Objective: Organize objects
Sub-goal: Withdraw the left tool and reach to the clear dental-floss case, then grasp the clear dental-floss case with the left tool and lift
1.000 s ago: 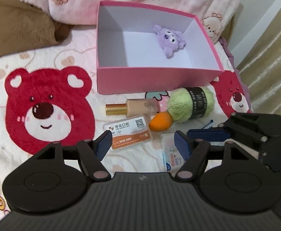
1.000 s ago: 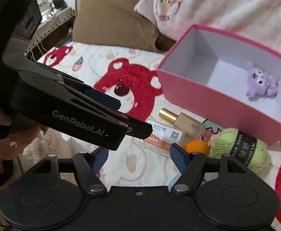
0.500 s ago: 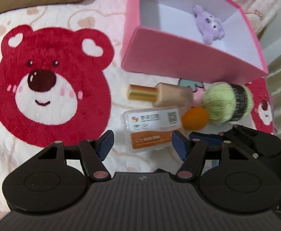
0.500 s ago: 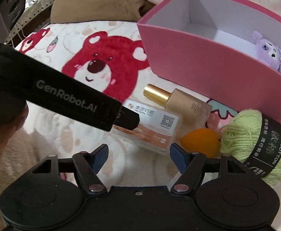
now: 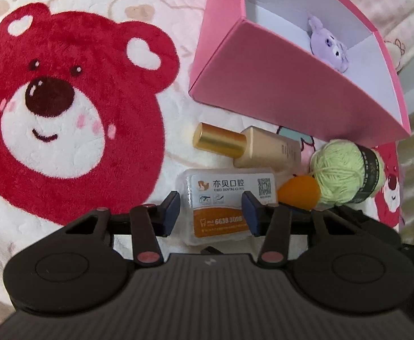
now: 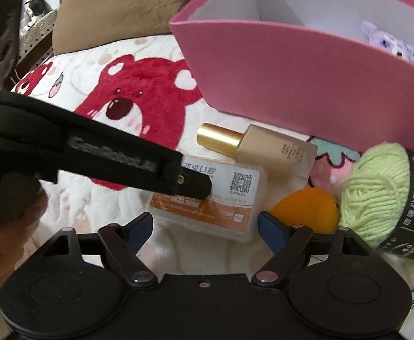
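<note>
A clear dental-floss box (image 5: 221, 181) with a white and orange label lies flat on the blanket. My left gripper (image 5: 211, 212) hovers low over it with its jaws closing. The box's near part sits between the blue pads, and no pad clearly presses on it. In the right wrist view, one left finger (image 6: 190, 181) lies across the box (image 6: 235, 192). My right gripper (image 6: 207, 226) is opening just short of the box's near edge and holds nothing. An orange sponge (image 6: 306, 209) rests beside its right pad. The pink box (image 5: 263, 85) contains a purple plush (image 5: 330, 42).
A foundation bottle (image 5: 263, 147) with a gold cap lies between the floss box and the pink box. A green yarn ball (image 5: 340, 170) touches the sponge (image 5: 299, 191). A red bear print (image 5: 65, 113) covers the blanket on the left. A brown pillow (image 6: 116, 5) lies behind.
Both grippers have sunk toward the items on the blanket. The left jaws have narrowed around the floss box and the right jaws have widened. The items have not moved.
</note>
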Demonstrator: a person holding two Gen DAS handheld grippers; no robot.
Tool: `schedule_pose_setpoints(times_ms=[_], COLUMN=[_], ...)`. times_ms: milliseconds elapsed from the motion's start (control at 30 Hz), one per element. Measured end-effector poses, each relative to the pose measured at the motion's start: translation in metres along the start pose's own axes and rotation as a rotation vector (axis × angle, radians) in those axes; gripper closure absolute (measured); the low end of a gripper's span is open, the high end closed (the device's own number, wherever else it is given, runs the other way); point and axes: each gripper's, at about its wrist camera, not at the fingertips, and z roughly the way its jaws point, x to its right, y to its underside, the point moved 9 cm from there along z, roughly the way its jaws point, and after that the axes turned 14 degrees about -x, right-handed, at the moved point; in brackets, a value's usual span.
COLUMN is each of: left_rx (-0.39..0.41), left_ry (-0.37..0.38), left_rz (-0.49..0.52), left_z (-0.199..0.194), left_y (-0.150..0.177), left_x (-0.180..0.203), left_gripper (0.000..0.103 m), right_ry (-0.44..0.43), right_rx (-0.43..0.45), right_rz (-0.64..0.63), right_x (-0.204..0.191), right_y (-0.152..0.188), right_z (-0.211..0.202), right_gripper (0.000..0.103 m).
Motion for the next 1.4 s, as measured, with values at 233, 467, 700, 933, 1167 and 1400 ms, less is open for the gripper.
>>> schedule_pose_setpoints(times_ms=[233,467,700,933,1167,1400], left_rx=[-0.002,0.013,0.059,0.123,0.207,0.261], left_ry=[0.027,0.017,0.01,0.038,0.057,0.082], left_rz=[-0.034,-0.022,0.01,0.061,0.147,0.221], left_z=[0.003,0.003,-0.011,-0.04,-0.076,-0.112], left_y=[-0.002,-0.001,0.005,0.015,0.022,0.014], left_x=[-0.004,-0.003,0.003,0.016,0.043,0.07], left_gripper=[0.055,0.055,0.06,0.06,0.06,0.06], right_ry=[0.011,0.062,0.121,0.137,0.142,0.186], right_rx=[-0.003,0.016,0.036,0.089,0.17,0.275], right_rz=[-0.011,-0.028,-0.058,-0.099,-0.118,-0.151], right_x=[-0.003,-0.007,-0.01,-0.02,-0.023,-0.017], right_y=[0.001,0.002,0.007,0.009,0.006,-0.007], right_z=[0.017,0.018,0.003,-0.03,-0.072,-0.119], right_gripper=[0.008,0.012,0.024,0.024,0.019,0.019])
